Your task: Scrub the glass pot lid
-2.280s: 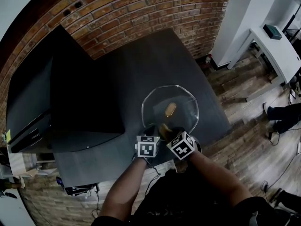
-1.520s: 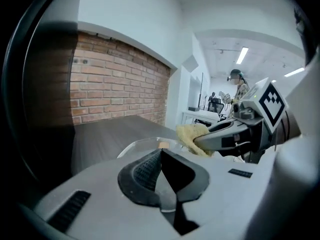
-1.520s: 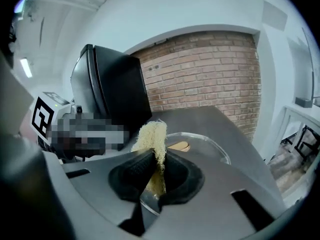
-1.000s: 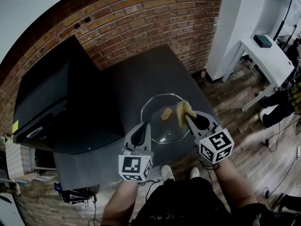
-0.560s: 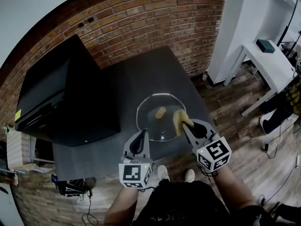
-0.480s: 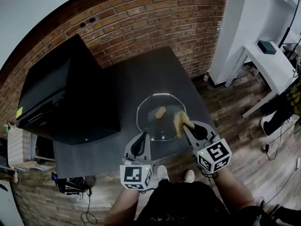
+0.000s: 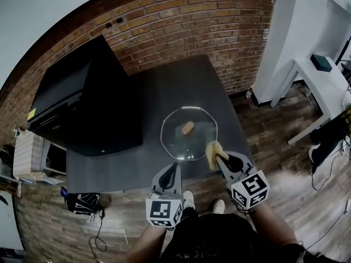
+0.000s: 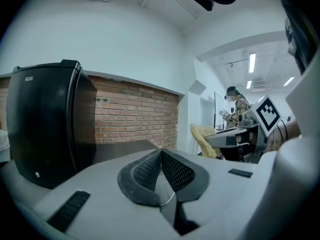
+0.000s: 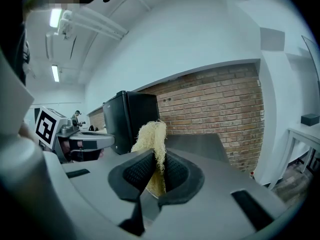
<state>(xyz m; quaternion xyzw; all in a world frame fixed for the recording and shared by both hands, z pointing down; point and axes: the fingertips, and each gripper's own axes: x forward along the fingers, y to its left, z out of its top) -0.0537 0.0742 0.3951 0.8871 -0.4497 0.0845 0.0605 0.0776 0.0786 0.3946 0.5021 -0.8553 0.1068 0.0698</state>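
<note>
My right claw [image 7: 218, 159] is clamped on a pale yellow fibrous scrubber [image 7: 211, 151]. In the right gripper view its ragged strands [image 9: 150, 135] stick up between the two ribbed pads [image 9: 137, 171], which press on it from both sides. My left claw [image 7: 172, 167] has its jaws closed together with nothing between them. In the left gripper view the pads [image 8: 148, 170] meet along one seam.

The glass pot lid [image 7: 198, 138] lies flat on the dark tabletop [image 7: 137, 160], towards its near right part, with its tan knob [image 7: 187, 127] facing up. From the head view the scrubber sits over the lid's near right rim, but I cannot tell whether it touches the glass. The left claw is just short of the lid's near edge, at the tabletop's front border.

A black mini fridge [image 7: 82, 106] stands on the left part of the tabletop, against a brick wall [image 7: 181, 21].
</note>
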